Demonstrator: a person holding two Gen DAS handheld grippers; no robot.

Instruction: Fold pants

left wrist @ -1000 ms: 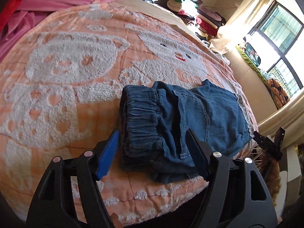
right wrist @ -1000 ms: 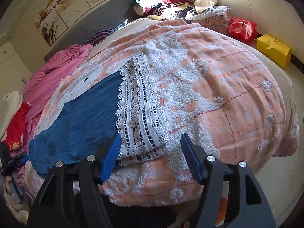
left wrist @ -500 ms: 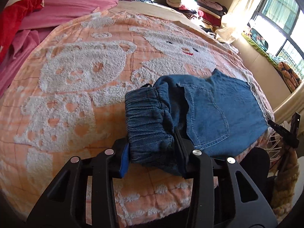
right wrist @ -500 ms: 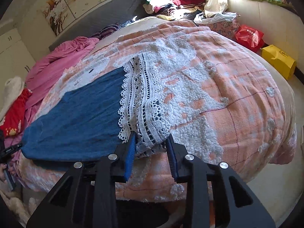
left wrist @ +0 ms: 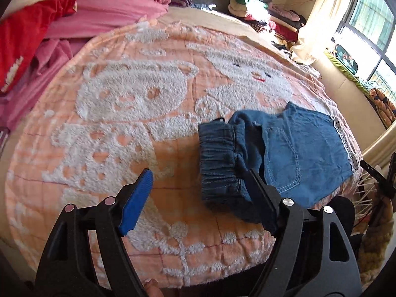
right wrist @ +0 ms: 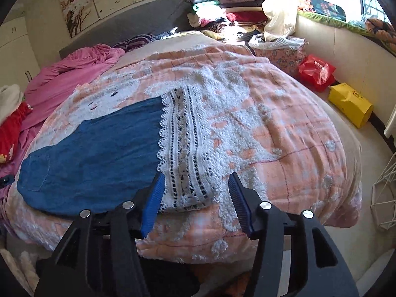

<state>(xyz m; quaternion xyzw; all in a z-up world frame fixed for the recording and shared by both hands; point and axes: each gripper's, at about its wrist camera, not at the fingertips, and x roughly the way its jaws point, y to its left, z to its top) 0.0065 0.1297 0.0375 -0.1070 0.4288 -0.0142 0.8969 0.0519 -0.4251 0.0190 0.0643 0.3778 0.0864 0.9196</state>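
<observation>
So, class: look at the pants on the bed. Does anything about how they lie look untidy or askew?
Yes. The elastic waistband sits bunched and rolled up at the left end, while the rest of the pants and the lace hem lie flat on the blanket.

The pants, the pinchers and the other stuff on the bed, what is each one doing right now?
Pants: lying on the blanket, waistband end bunched.
Lace hem: flat on the blanket, not pinched.
Left gripper: jaws opening, nothing pinched.
Right gripper: jaws opening, nothing pinched.
Blanket: spread over the bed.
Pink bedding: crumpled at the far end.
</observation>
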